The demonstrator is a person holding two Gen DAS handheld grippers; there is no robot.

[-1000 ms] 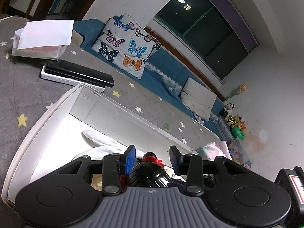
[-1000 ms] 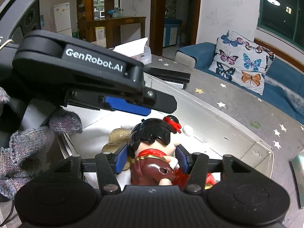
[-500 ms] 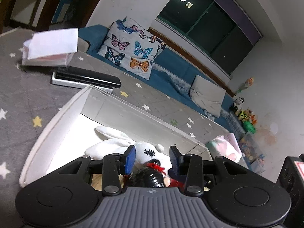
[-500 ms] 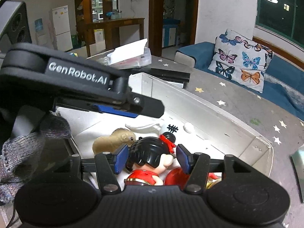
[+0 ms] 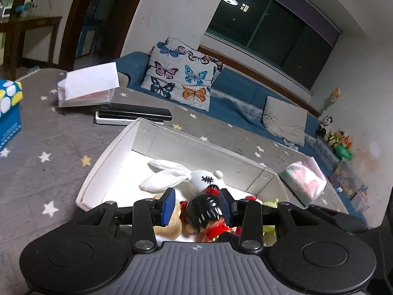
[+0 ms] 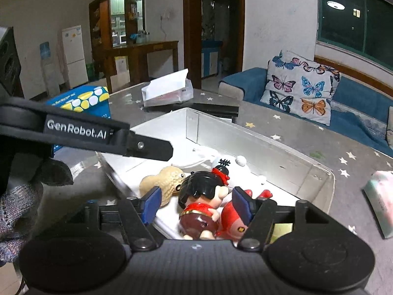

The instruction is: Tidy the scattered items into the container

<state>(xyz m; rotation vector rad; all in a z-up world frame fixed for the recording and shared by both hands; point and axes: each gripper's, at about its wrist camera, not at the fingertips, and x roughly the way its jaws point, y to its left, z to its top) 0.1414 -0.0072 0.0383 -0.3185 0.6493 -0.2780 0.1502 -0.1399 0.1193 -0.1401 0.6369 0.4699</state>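
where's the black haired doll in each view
Left wrist: the black-haired doll sits bottom centre, between the left gripper pads, only its head showing.
Right wrist: doll bottom centre, inside the white box, between the opening right gripper pads.
Shared landmark: butterfly cushion.

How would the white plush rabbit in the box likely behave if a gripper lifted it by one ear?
The rabbit looks soft and stuffed, so it would probably sag and dangle. Its long ears lie limp on the box floor, suggesting floppiness. It seems light, and unlikely to slip or break.
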